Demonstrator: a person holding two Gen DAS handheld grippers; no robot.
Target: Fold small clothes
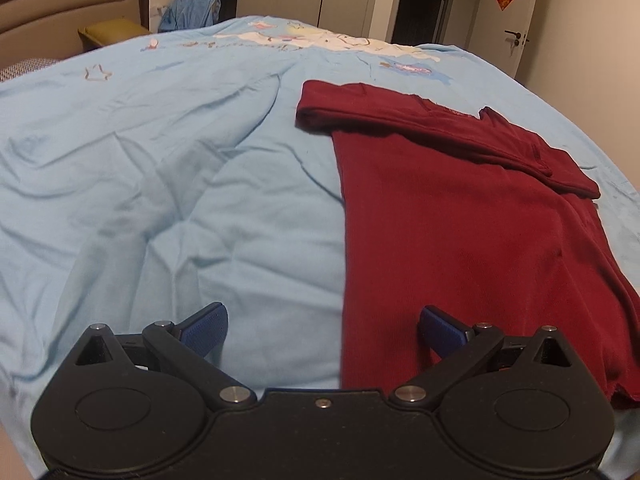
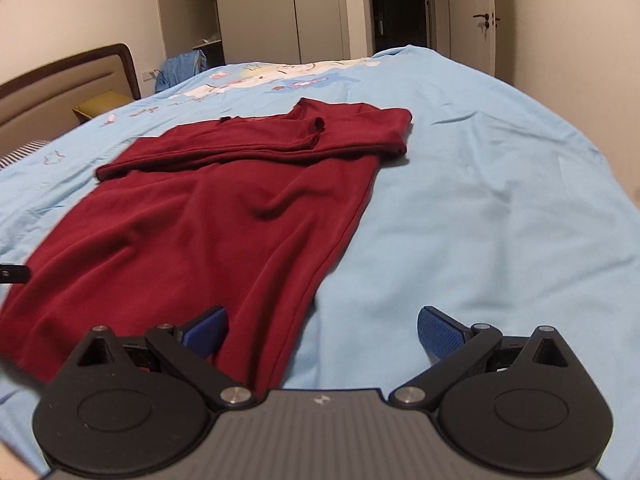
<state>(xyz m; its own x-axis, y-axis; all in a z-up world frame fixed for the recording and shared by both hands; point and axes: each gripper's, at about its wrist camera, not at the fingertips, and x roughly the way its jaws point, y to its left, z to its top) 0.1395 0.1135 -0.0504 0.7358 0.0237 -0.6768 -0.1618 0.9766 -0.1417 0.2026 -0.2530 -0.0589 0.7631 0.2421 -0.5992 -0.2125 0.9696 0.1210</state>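
Note:
A dark red long-sleeved top (image 1: 460, 216) lies flat on the light blue bed cover (image 1: 160, 160), its sleeves folded across the chest at the far end. My left gripper (image 1: 323, 330) is open above the top's near left corner, its blue pads wide apart and nothing between them. In the right wrist view the same top (image 2: 208, 220) spreads to the left, and my right gripper (image 2: 323, 330) is open over its near right hem, with only cloth and bed cover beneath. A black tip of the other gripper (image 2: 14, 274) shows at the far left edge.
The bed cover (image 2: 480, 200) is wrinkled, with a cartoon print at the far end. A padded headboard (image 1: 68, 4) and a yellow stool (image 1: 110, 32) stand at the back left. Wardrobes (image 2: 260, 12), a dark doorway and a white door (image 2: 476, 20) line the far wall.

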